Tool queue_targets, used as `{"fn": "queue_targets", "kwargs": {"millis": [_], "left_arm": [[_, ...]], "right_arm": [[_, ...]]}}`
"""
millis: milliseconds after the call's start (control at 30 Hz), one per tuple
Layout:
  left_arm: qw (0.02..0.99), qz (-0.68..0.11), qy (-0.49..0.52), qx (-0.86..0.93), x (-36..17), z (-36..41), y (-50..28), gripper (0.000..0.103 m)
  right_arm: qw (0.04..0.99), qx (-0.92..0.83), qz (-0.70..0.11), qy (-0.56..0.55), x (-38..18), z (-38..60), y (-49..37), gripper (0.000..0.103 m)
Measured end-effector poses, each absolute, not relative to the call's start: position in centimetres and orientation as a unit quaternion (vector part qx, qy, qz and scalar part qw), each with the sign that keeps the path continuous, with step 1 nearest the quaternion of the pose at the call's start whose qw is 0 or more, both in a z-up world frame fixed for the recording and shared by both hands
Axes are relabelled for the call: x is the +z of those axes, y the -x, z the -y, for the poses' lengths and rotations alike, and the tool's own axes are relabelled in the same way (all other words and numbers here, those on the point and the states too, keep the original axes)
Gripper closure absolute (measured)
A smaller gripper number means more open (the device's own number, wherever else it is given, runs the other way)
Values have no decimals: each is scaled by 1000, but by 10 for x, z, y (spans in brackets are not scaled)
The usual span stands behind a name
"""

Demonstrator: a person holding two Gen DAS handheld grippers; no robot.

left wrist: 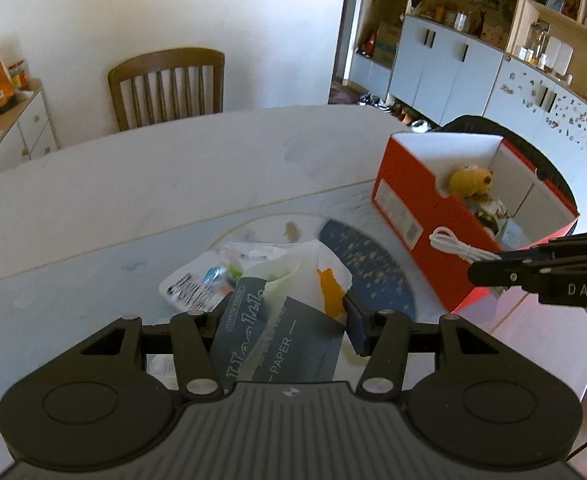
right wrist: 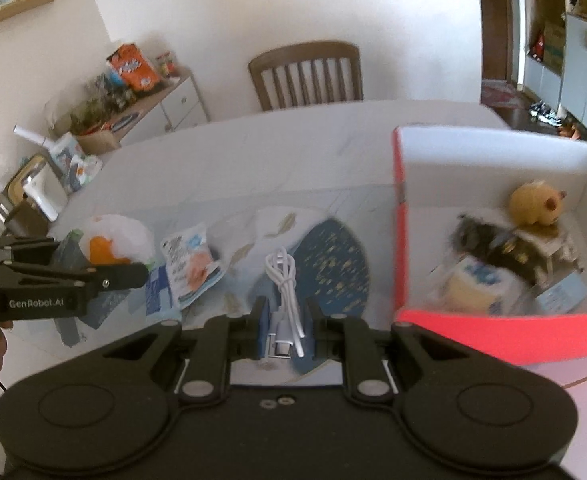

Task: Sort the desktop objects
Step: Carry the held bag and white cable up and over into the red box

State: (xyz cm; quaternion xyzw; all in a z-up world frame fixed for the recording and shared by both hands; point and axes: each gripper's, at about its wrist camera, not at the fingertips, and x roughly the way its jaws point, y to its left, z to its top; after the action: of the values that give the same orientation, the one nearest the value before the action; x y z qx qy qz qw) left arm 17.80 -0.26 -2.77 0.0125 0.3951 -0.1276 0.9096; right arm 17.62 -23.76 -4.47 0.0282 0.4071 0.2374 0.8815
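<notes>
My box point(right wrist: 453, 320) is red-orange outside and white inside, holding a yellow plush toy point(right wrist: 537, 204). My right gripper point(right wrist: 285, 320), black with blue pads, carries a white cable point(right wrist: 281, 276); my left gripper point(left wrist: 289, 316) carries a dark grey tissue pack point(left wrist: 281, 336) with white lettering. The table point(left wrist: 153, 184) is pale white, under a navy mat point(right wrist: 333, 264) flecked gold.

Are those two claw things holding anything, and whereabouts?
Left gripper pinches a tissue pack across its middle; right gripper clamps a coiled white cable at its plug end.

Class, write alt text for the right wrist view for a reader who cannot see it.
The right gripper is shut on a coiled white cable above the table. An open red box holding a yellow plush toy sits to its right.
</notes>
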Motion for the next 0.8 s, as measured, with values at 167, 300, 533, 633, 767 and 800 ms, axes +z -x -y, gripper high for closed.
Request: {"fn": "queue_targets", "kwargs": {"millis": [167, 300, 533, 633, 767, 800], "left_arm": [[912, -387, -12, -136, -17, 25, -187, 50], [913, -381, -15, -146, -9, 45, -195, 50], [914, -372, -25, -158, 1, 83, -209, 50], [915, -368, -27, -163, 5, 97, -215, 50], [915, -364, -28, -171, 10, 117, -221, 50], [915, -363, -30, -173, 11, 123, -222, 50]], "right_arm": [[892, 224, -390, -35, -33, 262, -188, 86], [899, 213, -380, -38, -28, 286, -198, 86], [904, 194, -378, -47, -26, 327, -216, 86], [905, 186, -379, -48, -26, 342, -222, 86], [907, 175, -380, -50, -28, 361, -228, 86], [907, 173, -381, -51, -28, 366, -230, 86]]}}
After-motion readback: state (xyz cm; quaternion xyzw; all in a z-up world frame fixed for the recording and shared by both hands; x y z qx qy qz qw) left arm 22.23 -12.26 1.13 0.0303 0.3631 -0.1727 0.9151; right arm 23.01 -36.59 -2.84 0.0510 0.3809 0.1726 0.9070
